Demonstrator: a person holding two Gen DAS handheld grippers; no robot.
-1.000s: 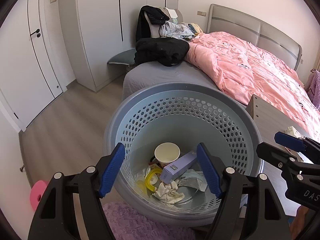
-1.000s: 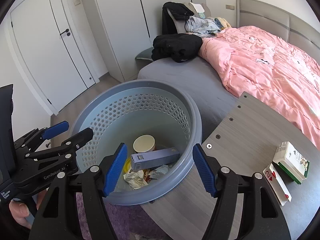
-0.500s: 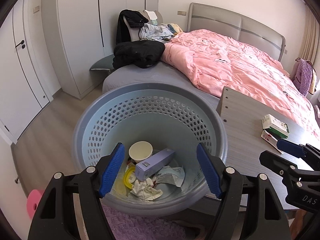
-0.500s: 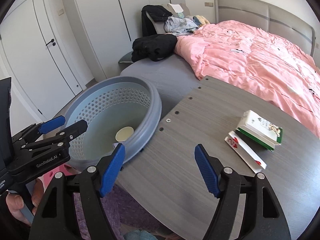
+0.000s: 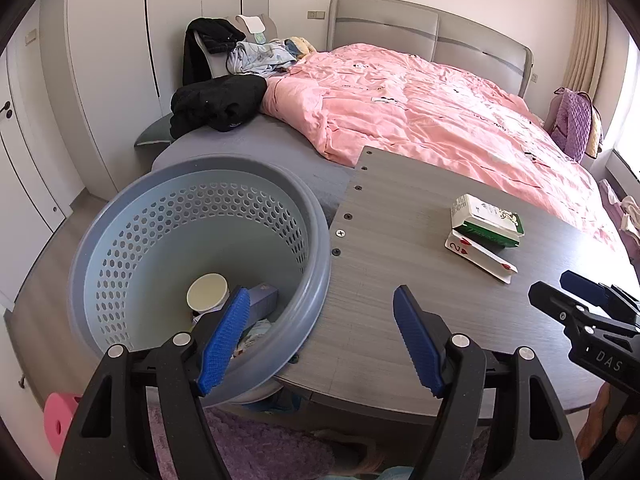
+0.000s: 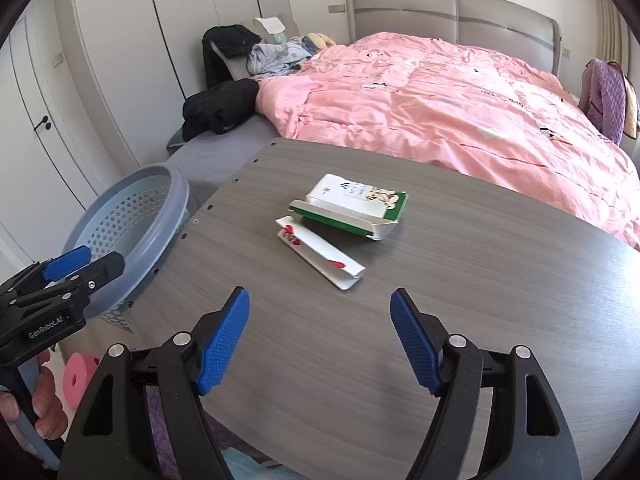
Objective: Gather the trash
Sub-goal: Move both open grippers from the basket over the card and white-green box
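A blue-grey perforated basket (image 5: 120, 240) stands at the left edge of the grey table (image 5: 400, 240); it also shows in the right wrist view (image 6: 160, 184). Inside lie a paper cup (image 5: 207, 292), a lilac box (image 5: 266, 296) and crumpled paper. On the table lie a white-and-green carton (image 6: 352, 204) and a flattened white pack with red hearts (image 6: 320, 256); both show in the left wrist view, carton (image 5: 486, 220) and pack (image 5: 480, 256). My left gripper (image 5: 322, 340) is open and empty over the basket's rim and table edge. My right gripper (image 6: 320, 344) is open and empty, short of the pack.
A bed with a pink duvet (image 6: 440, 92) runs behind the table, with dark clothes (image 6: 220, 108) piled at its foot. White wardrobes (image 5: 112, 60) line the left wall. A pink foam roll (image 6: 78, 378) and a purple rug (image 5: 260, 448) lie on the floor below.
Both grippers have swung right, away from over the basket toward the table. The carton and heart pack now sit in front of the right gripper. Both stayed open.
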